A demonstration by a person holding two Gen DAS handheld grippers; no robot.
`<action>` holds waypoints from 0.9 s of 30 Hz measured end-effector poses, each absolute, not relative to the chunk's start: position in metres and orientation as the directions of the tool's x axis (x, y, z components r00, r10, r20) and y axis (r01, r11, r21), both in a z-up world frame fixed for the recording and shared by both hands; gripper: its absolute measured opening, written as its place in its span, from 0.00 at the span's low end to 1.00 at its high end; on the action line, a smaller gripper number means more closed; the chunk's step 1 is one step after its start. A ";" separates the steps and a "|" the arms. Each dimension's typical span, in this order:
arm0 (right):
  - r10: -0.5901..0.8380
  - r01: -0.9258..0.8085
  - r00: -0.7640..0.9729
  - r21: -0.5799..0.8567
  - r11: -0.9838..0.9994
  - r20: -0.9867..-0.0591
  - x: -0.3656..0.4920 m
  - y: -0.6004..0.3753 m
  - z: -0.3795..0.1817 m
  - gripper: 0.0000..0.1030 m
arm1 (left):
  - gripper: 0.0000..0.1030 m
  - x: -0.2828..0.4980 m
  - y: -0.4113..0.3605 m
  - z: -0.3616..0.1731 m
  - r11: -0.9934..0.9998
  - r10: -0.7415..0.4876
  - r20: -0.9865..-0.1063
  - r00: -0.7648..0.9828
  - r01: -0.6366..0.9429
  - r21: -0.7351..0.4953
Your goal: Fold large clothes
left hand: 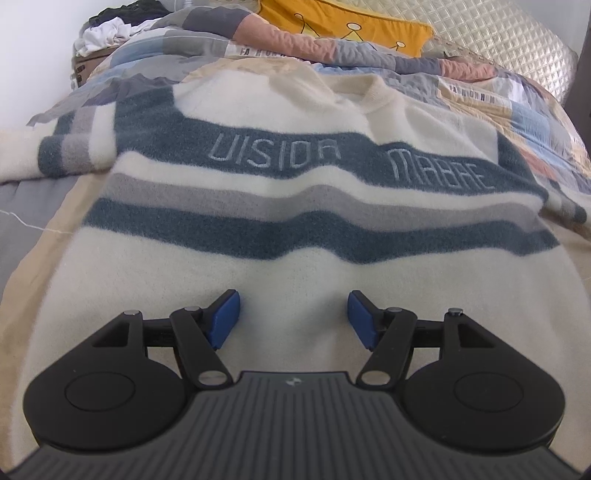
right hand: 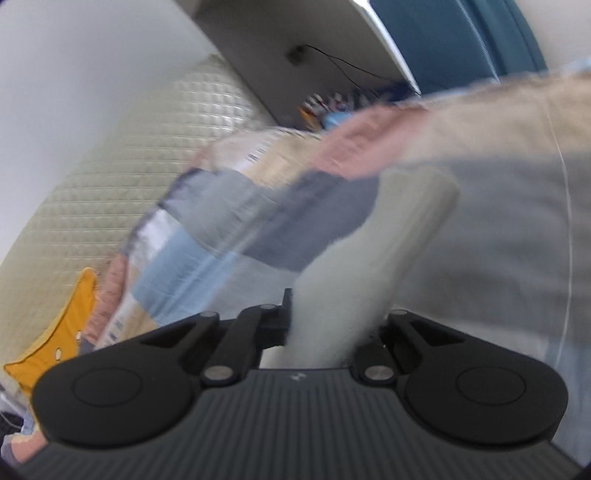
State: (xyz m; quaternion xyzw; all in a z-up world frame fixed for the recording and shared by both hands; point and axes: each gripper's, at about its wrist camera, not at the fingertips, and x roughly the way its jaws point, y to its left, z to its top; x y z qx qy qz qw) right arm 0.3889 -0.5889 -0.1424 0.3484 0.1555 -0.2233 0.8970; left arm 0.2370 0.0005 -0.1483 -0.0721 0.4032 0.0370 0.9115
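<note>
Patchwork quilt (left hand: 517,110) covers the bed; quilted headboard (left hand: 517,33) behind. Cream sweater (left hand: 295,229) with blue and grey stripes lies spread flat, front up, on the quilt, collar toward the headboard. Yellow pillow (left hand: 343,22) near the headboard. Pile of clothes (left hand: 110,26) at far left corner. Left gripper (left hand: 293,319): jaws wide apart, nothing between them, over the sweater's lower part. Right gripper (right hand: 332,325): closed on the cream sleeve (right hand: 388,240); view blurred.
</note>
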 end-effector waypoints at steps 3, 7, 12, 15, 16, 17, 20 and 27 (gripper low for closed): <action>-0.276 0.449 0.884 0.521 0.726 -0.378 0.398 -0.575 -0.094 0.10 | 0.67 0.239 0.000 -0.147 0.989 0.013 -0.741 0.671 -0.117 -0.089; -0.229 0.335 0.932 0.423 0.842 -0.282 0.404 -0.537 -0.023 0.10 | 0.67 0.240 0.008 -0.143 0.981 -0.003 -0.743 0.669 -0.142 -0.132; -0.104 0.161 0.978 0.335 0.929 -0.183 0.400 -0.468 0.050 0.10 | 0.67 0.235 0.012 -0.140 0.979 -0.019 -0.736 0.677 -0.138 -0.152; -0.011 0.049 0.989 0.260 0.964 -0.145 0.387 -0.414 0.080 0.10 | 0.67 0.232 0.015 -0.138 0.972 -0.040 -0.729 0.683 -0.143 -0.187; 0.021 0.012 0.990 0.234 0.972 -0.136 0.381 -0.395 0.087 0.10 | 0.67 0.232 0.015 -0.136 0.971 -0.045 -0.726 0.686 -0.139 -0.192; 0.055 -0.026 0.990 0.215 0.976 -0.128 0.373 -0.377 0.092 0.10 | 0.67 0.231 0.016 -0.133 0.972 -0.045 -0.719 0.694 -0.134 -0.191; 0.159 -0.140 0.980 0.152 0.978 -0.122 0.350 -0.325 0.104 0.10 | 0.67 0.224 0.020 -0.126 0.969 -0.045 -0.699 0.714 -0.140 -0.205; 0.363 -0.369 0.921 -0.017 0.929 -0.144 0.279 -0.206 0.084 0.10 | 0.67 0.204 0.056 -0.101 0.924 -0.039 -0.632 0.774 -0.212 -0.318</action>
